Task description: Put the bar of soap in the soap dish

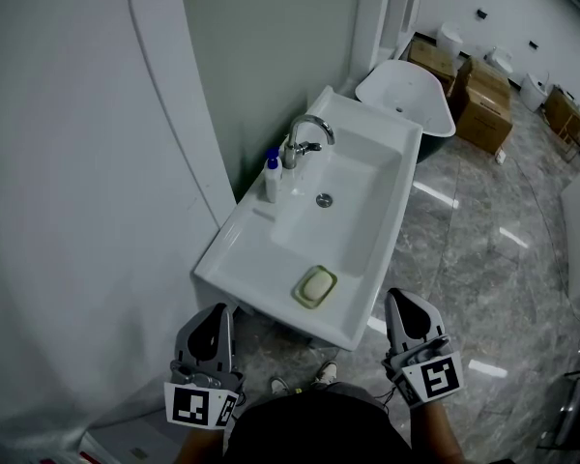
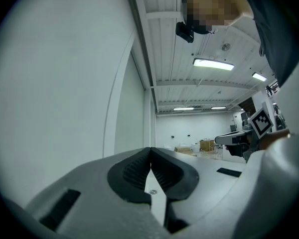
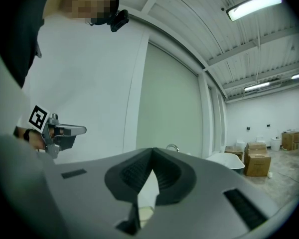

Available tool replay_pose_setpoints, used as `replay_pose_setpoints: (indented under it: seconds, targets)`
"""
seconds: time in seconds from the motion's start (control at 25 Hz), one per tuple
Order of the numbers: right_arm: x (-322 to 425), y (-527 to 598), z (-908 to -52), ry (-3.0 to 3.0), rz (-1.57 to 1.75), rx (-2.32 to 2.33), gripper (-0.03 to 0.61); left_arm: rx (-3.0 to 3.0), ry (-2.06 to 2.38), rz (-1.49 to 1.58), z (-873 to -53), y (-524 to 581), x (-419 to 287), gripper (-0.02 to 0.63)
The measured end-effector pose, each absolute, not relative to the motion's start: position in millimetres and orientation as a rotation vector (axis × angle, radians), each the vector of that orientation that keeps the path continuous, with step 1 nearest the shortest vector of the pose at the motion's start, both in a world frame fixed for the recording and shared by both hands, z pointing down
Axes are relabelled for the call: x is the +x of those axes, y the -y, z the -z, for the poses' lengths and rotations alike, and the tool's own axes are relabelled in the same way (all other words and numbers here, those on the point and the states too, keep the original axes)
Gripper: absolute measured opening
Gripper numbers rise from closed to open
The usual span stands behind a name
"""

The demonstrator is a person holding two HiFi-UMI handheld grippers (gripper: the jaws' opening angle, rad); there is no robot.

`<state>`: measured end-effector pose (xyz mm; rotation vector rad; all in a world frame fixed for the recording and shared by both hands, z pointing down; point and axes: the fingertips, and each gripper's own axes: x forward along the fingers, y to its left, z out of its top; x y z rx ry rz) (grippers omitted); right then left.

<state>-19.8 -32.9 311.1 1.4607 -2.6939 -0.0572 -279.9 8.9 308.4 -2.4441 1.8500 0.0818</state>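
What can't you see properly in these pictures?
- Soap dish and bar of soap: in the left gripper view, the body of the shut left tongs blocks them.
- Sink: in the right gripper view, the shut right tongs cover nearly all of it except the faucet top.
- Bottle label: in the head view, it is too small to read.
- Space under the sink: in the head view, the basin covers it.

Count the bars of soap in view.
1: the bar of soap lies in the soap dish on the front rim of the sink. Neither the left gripper nor the right gripper holds one.
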Motion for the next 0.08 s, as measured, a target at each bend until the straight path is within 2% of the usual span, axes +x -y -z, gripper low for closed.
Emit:
replay_pose_setpoints:
  seconds: [0.08]
  targets:
    - [-17.2,32.6,-309.8,2.691,0.057,1.465,0.011,-2.446,-1.847,-0.082,-307.4,-9.5,-278.3,0.020]
